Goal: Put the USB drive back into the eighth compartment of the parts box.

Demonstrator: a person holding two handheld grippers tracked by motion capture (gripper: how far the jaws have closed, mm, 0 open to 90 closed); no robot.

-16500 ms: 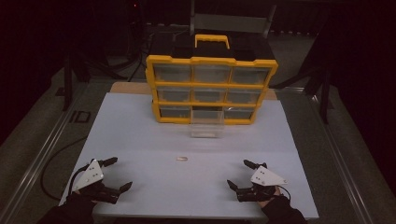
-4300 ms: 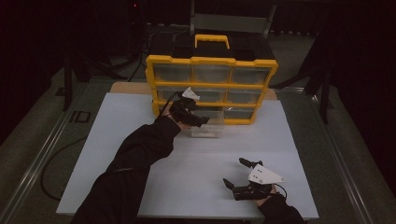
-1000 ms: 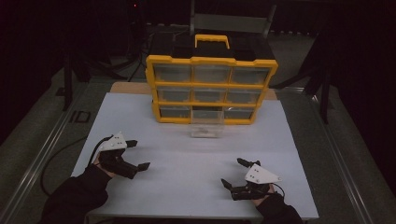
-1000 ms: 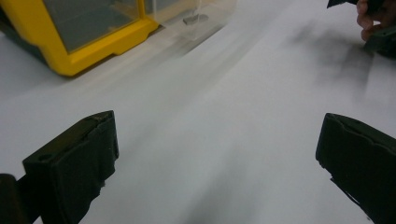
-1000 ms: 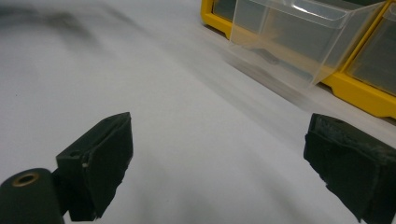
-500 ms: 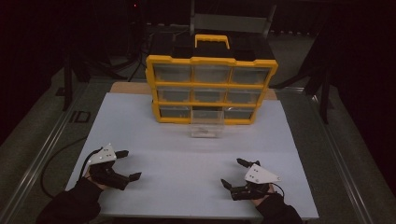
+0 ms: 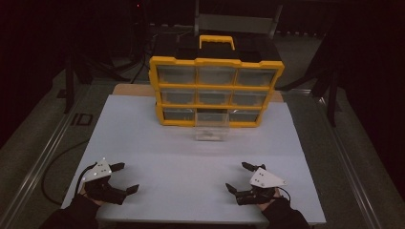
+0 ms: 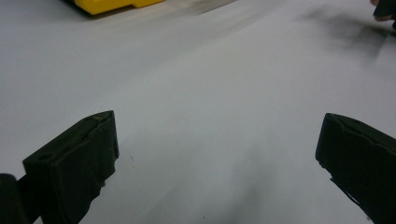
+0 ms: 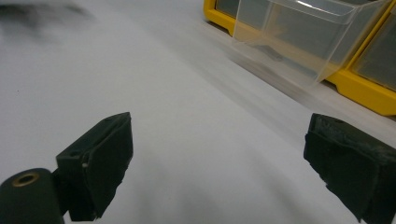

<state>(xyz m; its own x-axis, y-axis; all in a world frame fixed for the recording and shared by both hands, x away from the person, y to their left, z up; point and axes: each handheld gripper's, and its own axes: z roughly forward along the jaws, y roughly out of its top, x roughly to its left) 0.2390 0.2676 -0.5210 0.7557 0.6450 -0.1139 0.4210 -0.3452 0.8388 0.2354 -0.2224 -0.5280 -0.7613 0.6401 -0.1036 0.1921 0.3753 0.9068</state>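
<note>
1. Left gripper (image 7: pixel 125 177), jaws wide apart and empty, is back at the near-left of the white mat (image 7: pixel 157 129); 4 s ago it was up at the clear drawer (image 7: pixel 212 128).
2. Small item on the mat 16 s ago is gone, prob. dropped in that drawer.
3. Drawer remains pulled out of the yellow organizer (image 7: pixel 216 90), bottom row, middle; closing it looks next.
4. Right gripper (image 7: pixel 239 176) idles near-right, jaws apart, unchanged.

We see a white table (image 7: pixel 157 138) bearing a yellow drawer cabinet (image 7: pixel 216 90) at its far edge, with one clear drawer (image 7: pixel 212 129) pulled out in front.
</note>
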